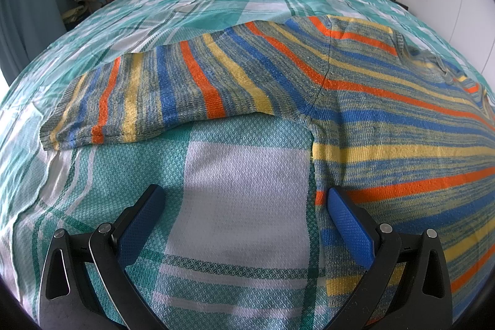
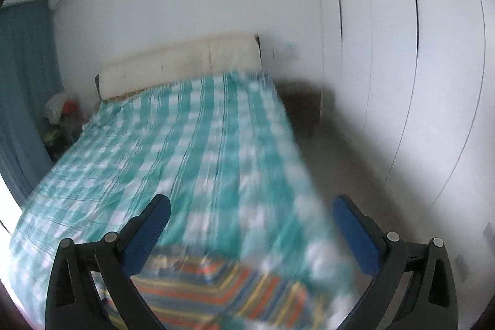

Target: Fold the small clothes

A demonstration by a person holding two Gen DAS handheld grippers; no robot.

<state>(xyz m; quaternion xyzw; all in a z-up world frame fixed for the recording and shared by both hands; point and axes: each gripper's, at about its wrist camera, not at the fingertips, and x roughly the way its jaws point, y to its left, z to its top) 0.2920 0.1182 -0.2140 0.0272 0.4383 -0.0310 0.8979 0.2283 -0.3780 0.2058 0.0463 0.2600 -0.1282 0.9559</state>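
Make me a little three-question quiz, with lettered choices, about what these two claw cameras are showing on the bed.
1. Where does the striped sweater lie?
A. On the checked bedspread
B. On the floor
C. Over the headboard

2. Which colour is not among the sweater's stripes?
A. Orange
B. Pink
C. Yellow

3. How does the left claw stand?
A. Shut on the sleeve
B. Shut on nothing
C. Open, gripping nothing

Answers: 1 A, the sweater is spread flat on the teal and white bedspread, with one sleeve stretched out sideways. 2 B, the stripes are orange, yellow and blue on a greyish knit. 3 C, its blue fingers stand wide apart, one over the sweater's edge, clamping nothing.
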